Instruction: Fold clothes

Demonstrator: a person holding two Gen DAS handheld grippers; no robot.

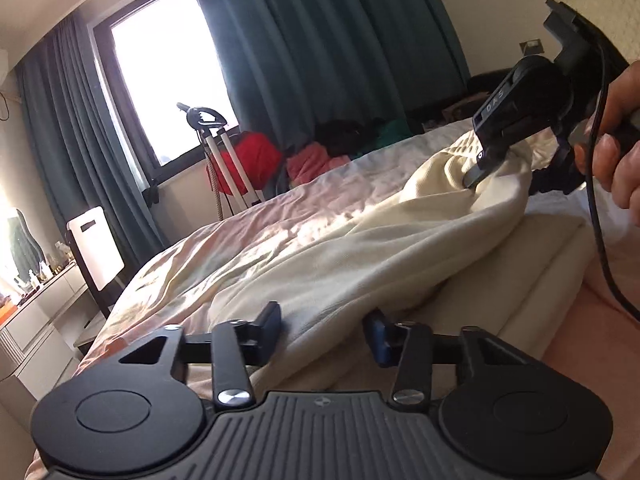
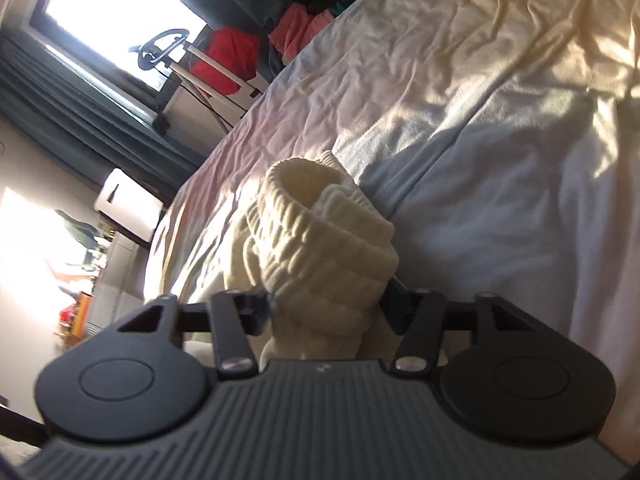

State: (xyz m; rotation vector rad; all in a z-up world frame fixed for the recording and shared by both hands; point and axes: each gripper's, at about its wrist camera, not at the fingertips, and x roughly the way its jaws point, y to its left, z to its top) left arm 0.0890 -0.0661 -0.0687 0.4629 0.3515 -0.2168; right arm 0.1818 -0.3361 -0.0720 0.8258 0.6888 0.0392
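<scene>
Right wrist view showed the right gripper [image 2: 326, 310] clamped on the ribbed cuff [image 2: 320, 236] of a cream garment [image 1: 360, 248], its two black fingers pressed into the thick knit from either side. The cuff bulged out past the fingers as a rolled, corrugated tube with its open mouth facing the camera. Beyond it lay the wrinkled bedsheet [image 2: 500, 120], pale and creased, streaked with sunlight and shadow.

From the left wrist camera, the left gripper [image 1: 322, 334] stood with its fingers well apart, blue-tinged pads [image 1: 378, 338] on either side of a smooth, soft drape of the same cream fabric. The cloth lay between them, but whether either pad touched it could not be told. The garment ran up and away in long folds to the right gripper [image 1: 486, 160], which pinched a gathered corner lifted off the bed. A hand [image 1: 616, 148] gripped that tool's handle, cut off by the frame edge, with a black cable [image 1: 600, 240] hanging from it.

A flat folded cream layer [image 1: 532, 264] lay under the raised cloth. Farther off were dark teal curtains [image 1: 320, 48], an overexposed window [image 1: 168, 76], a garment steamer stand [image 1: 216, 136] and a heap of red, pink and green clothes [image 1: 304, 156] at the bed's far side, too blurred to name singly.
</scene>
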